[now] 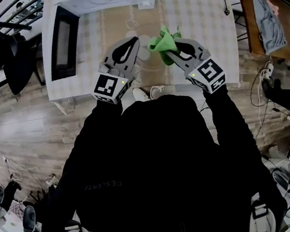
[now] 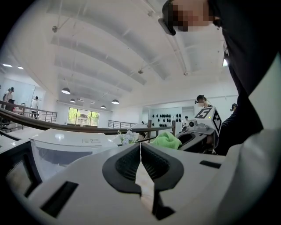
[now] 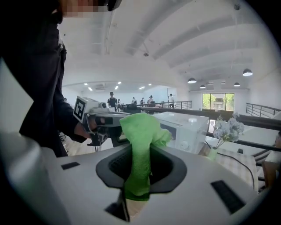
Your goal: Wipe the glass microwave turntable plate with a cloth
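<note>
Right gripper (image 1: 178, 47) clamps green cloth (image 1: 163, 42), left gripper (image 2: 140, 148) jaws together, empty; grip cloth tight when reaching microwave (image 1: 102, 0).

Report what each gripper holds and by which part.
The right gripper is shut on the green cloth, pinching a bunched fold, and the rest bulges above the jaws. The left gripper is shut and empty.

One microwave (image 1: 98, 0) is counted on one table (image 1: 199, 22); beside it one flower vase (image 3: 226, 132); before it one green cloth (image 1: 162, 42) and two grippers — left gripper (image 1: 132, 41), right gripper (image 1: 177, 47).
</note>
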### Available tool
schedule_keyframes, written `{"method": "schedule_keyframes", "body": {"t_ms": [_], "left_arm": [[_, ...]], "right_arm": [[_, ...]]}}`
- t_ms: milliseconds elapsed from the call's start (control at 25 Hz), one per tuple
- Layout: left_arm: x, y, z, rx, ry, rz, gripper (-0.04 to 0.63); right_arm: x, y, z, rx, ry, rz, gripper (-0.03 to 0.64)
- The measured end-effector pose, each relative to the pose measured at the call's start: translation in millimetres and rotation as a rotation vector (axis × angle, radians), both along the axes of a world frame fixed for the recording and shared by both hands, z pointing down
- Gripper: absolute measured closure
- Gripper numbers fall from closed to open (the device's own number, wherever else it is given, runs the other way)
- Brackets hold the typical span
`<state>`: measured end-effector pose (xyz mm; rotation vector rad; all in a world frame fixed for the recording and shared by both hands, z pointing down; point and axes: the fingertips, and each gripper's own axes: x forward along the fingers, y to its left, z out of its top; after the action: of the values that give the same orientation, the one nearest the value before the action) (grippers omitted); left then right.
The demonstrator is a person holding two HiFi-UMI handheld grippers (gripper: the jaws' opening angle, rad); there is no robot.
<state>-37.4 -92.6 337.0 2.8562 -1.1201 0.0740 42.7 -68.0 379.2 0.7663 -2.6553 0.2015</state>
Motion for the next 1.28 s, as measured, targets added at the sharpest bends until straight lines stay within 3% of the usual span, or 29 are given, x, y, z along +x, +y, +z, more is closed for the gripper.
{"method": "schedule_keyframes", "body": {"t_ms": [440, 720, 1280], "left_arm": [[0, 8, -47, 0.011, 0.025, 0.033, 0.574], [5, 17, -65, 0.063, -0.017, 0.066, 0.574], [13, 25, -99, 0.088, 0.029, 0.099, 0.574]], "right_arm": [[8, 0, -81, 0.129, -0.169, 0.081, 0.523], [15, -3, -112, 0.176, -0.238, 0.144, 0.523], [14, 2, -144, 0.246, -0.293, 0.171, 0.523]]}}
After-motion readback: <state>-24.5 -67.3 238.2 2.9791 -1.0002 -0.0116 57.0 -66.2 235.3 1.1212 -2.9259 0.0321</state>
